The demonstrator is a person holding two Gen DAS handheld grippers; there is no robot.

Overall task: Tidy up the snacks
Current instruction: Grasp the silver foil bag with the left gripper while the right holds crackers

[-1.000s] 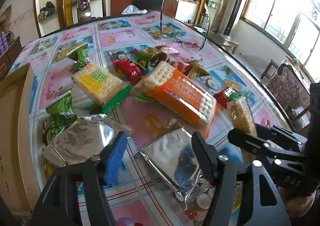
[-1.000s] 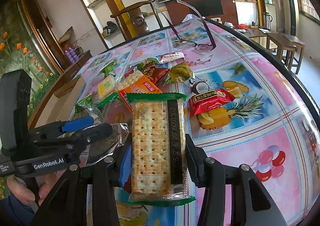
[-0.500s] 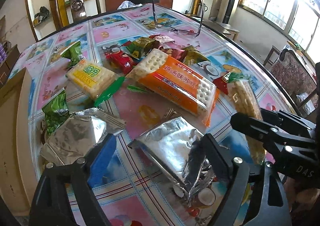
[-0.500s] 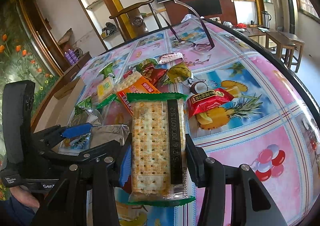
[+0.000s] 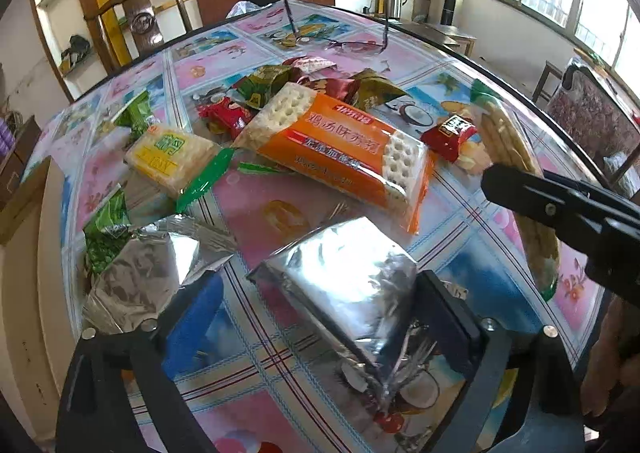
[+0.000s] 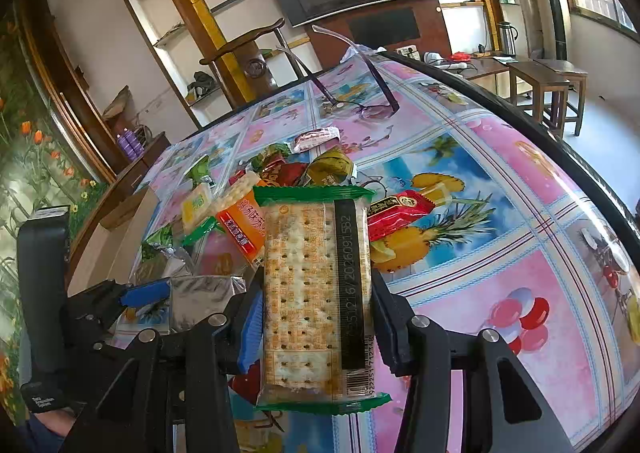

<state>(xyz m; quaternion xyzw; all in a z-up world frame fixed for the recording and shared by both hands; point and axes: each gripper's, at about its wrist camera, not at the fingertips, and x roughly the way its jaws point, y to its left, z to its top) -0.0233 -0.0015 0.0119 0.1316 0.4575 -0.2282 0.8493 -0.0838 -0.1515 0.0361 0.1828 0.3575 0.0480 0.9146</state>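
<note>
From my left wrist camera, my left gripper (image 5: 316, 309) is opening around a crinkled silver foil packet (image 5: 348, 285) lying on the flowered table (image 5: 472, 221), its near end hidden behind the black finger. From my right wrist camera, my right gripper (image 6: 316, 317) clamps a clear, green-edged cracker pack (image 6: 312, 293) held above the table, its printed text too small to read.

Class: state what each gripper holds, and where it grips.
Right gripper: clear green-edged cracker packet, by its long sides. Left gripper, opening, holds nothing; silver foil packet lies between.
</note>
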